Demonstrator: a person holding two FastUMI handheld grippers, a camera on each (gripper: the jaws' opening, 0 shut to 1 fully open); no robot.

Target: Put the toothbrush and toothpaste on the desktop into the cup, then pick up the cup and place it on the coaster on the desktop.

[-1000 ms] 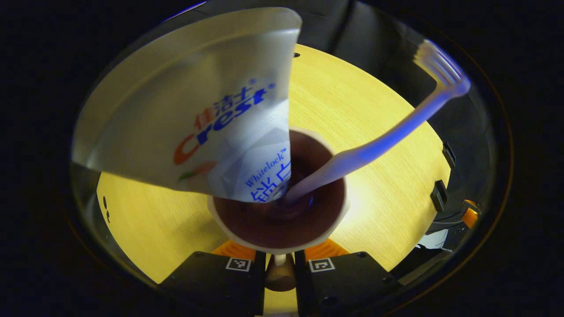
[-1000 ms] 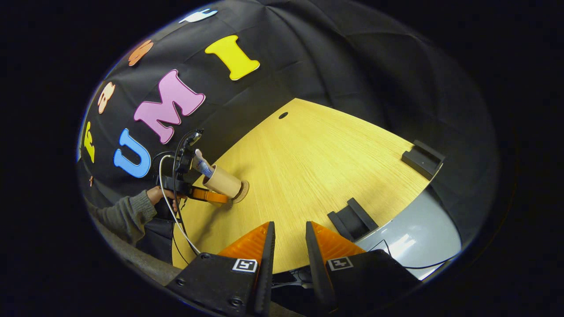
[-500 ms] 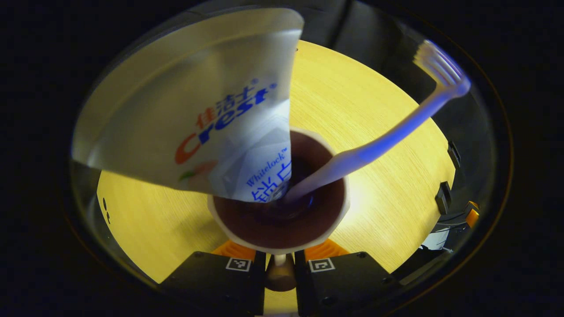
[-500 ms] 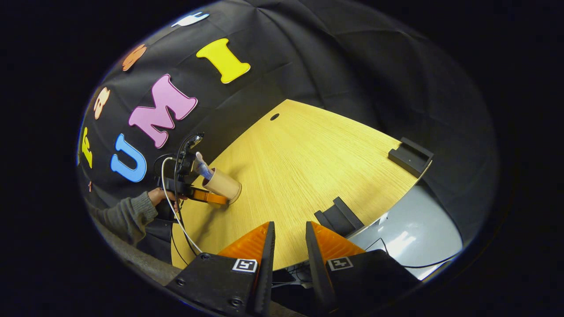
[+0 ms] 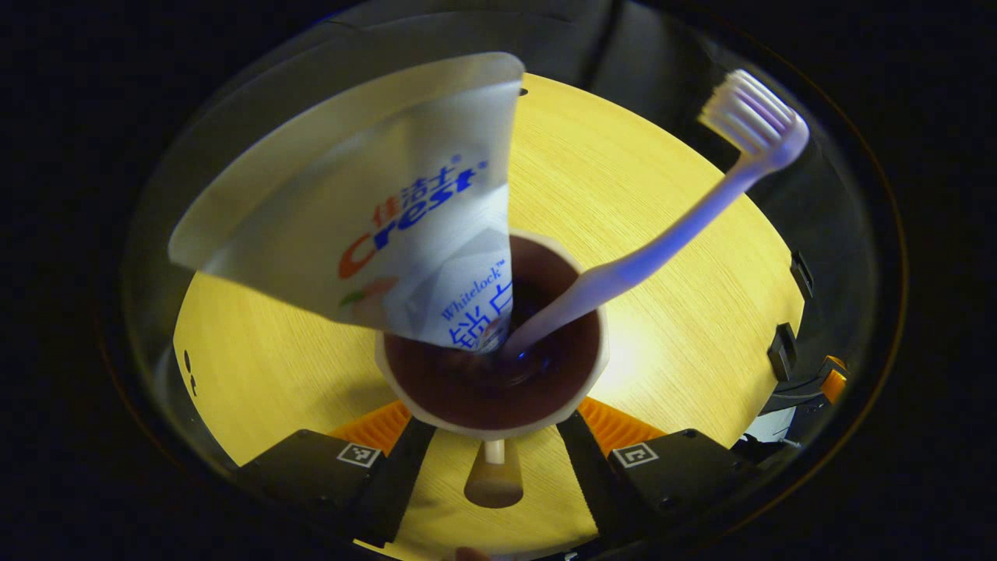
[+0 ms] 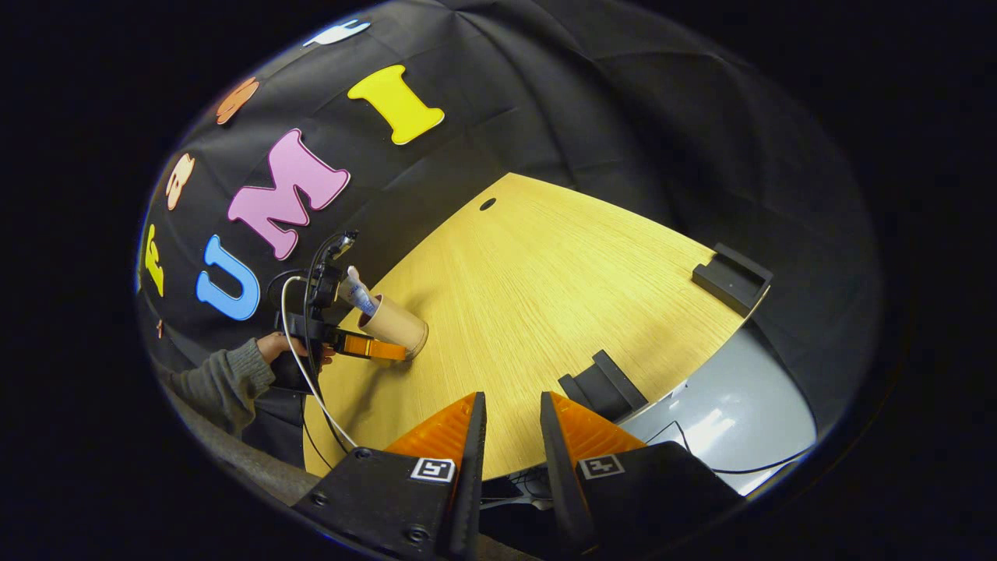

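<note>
Both tool fingers flank the cup, apart.

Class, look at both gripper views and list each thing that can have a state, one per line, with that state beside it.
Cup: upright on the table, holding two things.
Toothpaste: standing in the cup, leaning against its rim.
Toothbrush: handle in the cup, bristles up, leaning outward.
Left gripper: open, fingers spread either side of the cup.
Right gripper: fingers close together with a narrow gap, holding nothing, above the table.
</note>
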